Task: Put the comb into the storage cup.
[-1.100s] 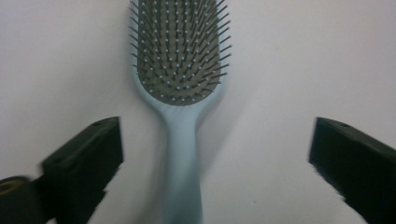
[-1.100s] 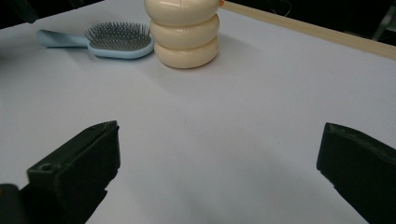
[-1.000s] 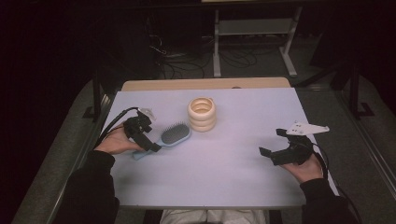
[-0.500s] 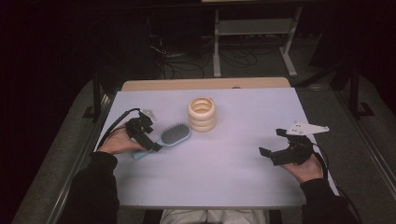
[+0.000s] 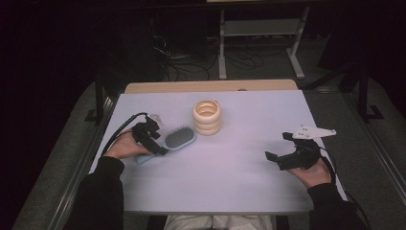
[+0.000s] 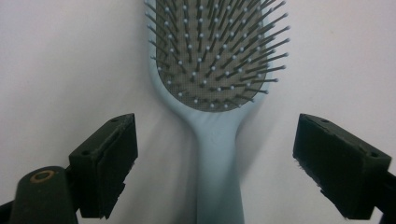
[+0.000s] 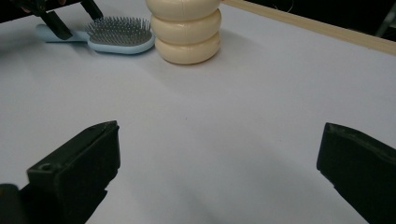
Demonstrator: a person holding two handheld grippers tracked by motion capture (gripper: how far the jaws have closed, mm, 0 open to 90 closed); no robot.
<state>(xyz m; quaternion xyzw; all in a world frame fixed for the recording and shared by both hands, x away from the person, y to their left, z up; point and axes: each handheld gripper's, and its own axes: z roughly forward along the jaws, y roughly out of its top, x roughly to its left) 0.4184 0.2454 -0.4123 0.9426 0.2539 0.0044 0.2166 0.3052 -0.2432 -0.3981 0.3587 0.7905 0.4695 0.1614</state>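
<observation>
The white table bears a cream ringed holder. Just left of it lies the light-blue hairbrush, bristles up, its handle between the left gripper's jaws, just been closing, not yet touching. Well right, the right gripper is spread wide, holding nothing.

Both arms wear dark, near-black long sleeves ending at the wrists, w/ pale trousers showing at the table's near edge. Left black two-jaw handheld gripper: matte black blocky pads w/ flat inner faces, small screw holes on top of each finger, a brass-coloured ring set in the body just behind the left finger; thin black cable loops back from the body. Right black two-jaw handheld gripper: same blocky black fingers, grey three-cornered plate w/ small dark dots above & behind the fingers, black cable trailing behind.
</observation>
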